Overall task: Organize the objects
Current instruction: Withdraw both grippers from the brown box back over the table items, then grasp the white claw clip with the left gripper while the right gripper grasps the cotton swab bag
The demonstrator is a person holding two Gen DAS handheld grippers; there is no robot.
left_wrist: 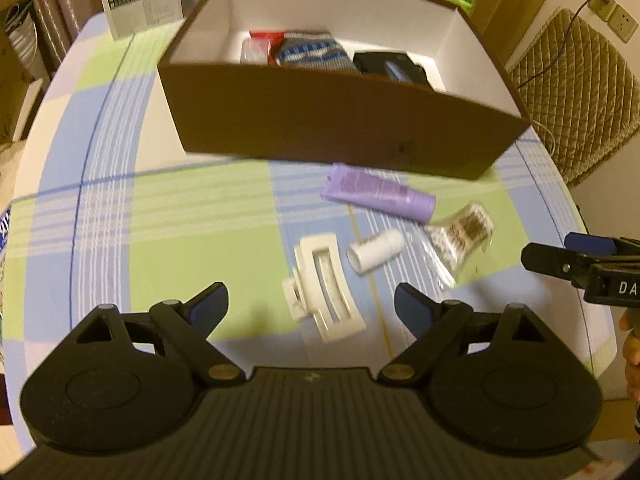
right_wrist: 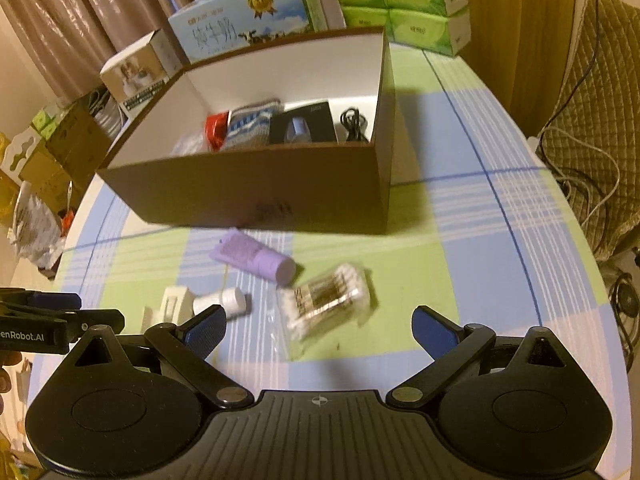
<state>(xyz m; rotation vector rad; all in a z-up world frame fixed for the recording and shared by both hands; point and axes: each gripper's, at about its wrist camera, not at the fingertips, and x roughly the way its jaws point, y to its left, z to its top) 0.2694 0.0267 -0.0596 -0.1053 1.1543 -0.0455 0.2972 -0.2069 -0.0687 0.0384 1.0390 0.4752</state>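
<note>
Table (right_wrist: 460, 240) under checked cloth. Brown box (right_wrist: 248, 188) open, white inside; sock, black case, cable in it, print on front wall unreadable. Milk carton (right_wrist: 248, 20) behind, Chinese lettering. In front of box: purple tube (left_wrist: 380, 193), cotton swab packet (right_wrist: 328, 300) label blurred, white hair clip (left_wrist: 326, 292), white bottle (left_wrist: 374, 252). Left gripper (left_wrist: 311, 306) wide open, empty, reads "enRobot.AI", cut off. Right gripper (right_wrist: 318, 330) wide open, empty.

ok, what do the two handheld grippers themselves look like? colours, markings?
Both match: the left gripper and right gripper have matte black bodies, a ribbed centre plate, two round discs, triangular cut-outs, brass-coloured pivot screws and dark blue textured finger pads. White lettering runs along each side, partly cut off: "enRobot.AI" on the left one. No cables or sleeves visible.
</note>
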